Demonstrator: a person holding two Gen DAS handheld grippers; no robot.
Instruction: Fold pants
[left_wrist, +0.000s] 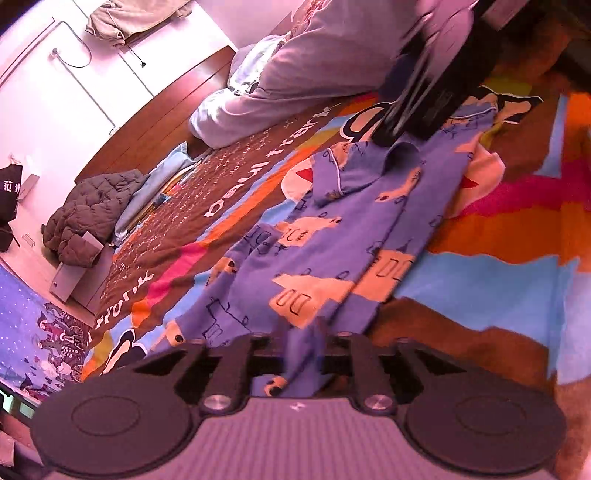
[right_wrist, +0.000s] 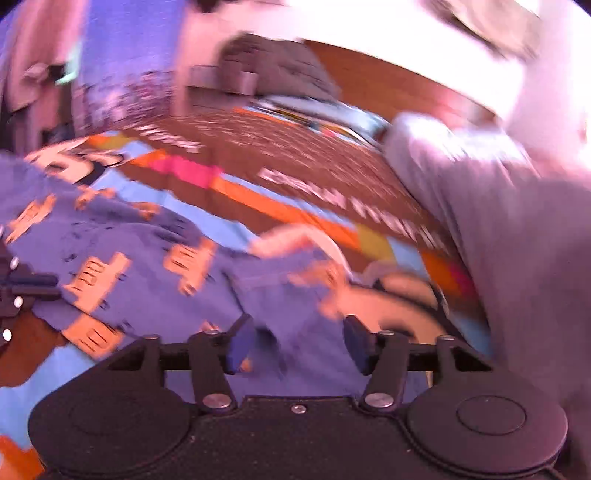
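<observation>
The blue pants (left_wrist: 332, 229) with orange building prints lie stretched across a colourful bedspread (left_wrist: 498, 258). My left gripper (left_wrist: 303, 347) is shut on one end of the pants, and the cloth bunches between its fingers. My right gripper (left_wrist: 406, 118) shows at the far end of the pants, blurred. In the right wrist view the right gripper (right_wrist: 297, 343) is open, its blue pads (right_wrist: 240, 343) apart just over the pants (right_wrist: 147, 266). The left gripper (right_wrist: 14, 291) shows at the left edge there.
A grey-white duvet (left_wrist: 295, 74) is heaped along the bed's far side. A dark quilted jacket (left_wrist: 92, 218) and folded blue cloth (left_wrist: 147, 199) lie near the wooden headboard (left_wrist: 155, 122). White cupboards (left_wrist: 55, 92) stand behind.
</observation>
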